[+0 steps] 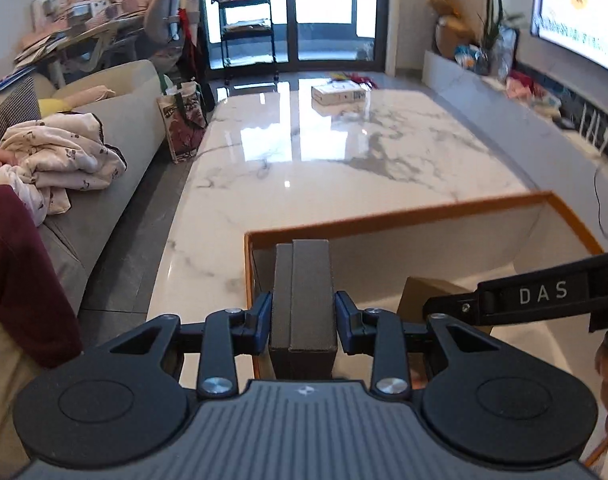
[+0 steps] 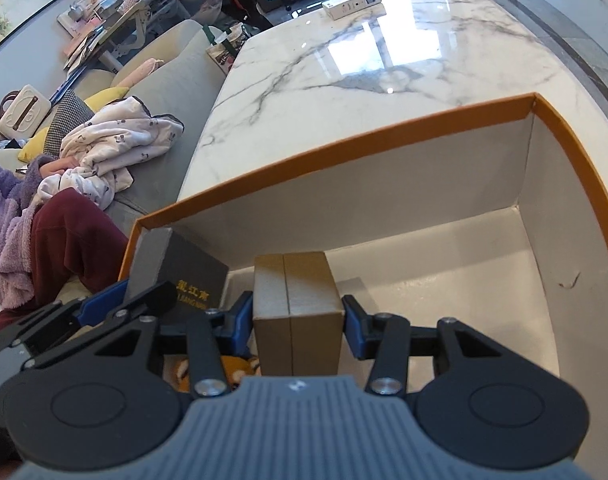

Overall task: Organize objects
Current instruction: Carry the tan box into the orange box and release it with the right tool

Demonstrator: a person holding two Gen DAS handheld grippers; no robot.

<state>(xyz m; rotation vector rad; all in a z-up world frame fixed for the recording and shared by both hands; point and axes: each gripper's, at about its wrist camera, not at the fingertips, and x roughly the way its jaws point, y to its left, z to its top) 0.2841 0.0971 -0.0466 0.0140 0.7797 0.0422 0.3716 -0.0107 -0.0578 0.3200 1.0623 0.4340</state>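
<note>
Pinching a dark box [image 1: 302,300], the left tool [image 1: 303,322] holds it at the tray's [image 2: 383,140] left wall while the right tool [image 2: 298,316] grips a tan box [image 2: 298,312] just beside it, probably to pack both side by side on the counter [image 1: 343,152].

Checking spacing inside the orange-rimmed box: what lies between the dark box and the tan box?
Nothing: in the right wrist view, only bare white floor of the orange-rimmed box separates the dark box and tan box.
</note>
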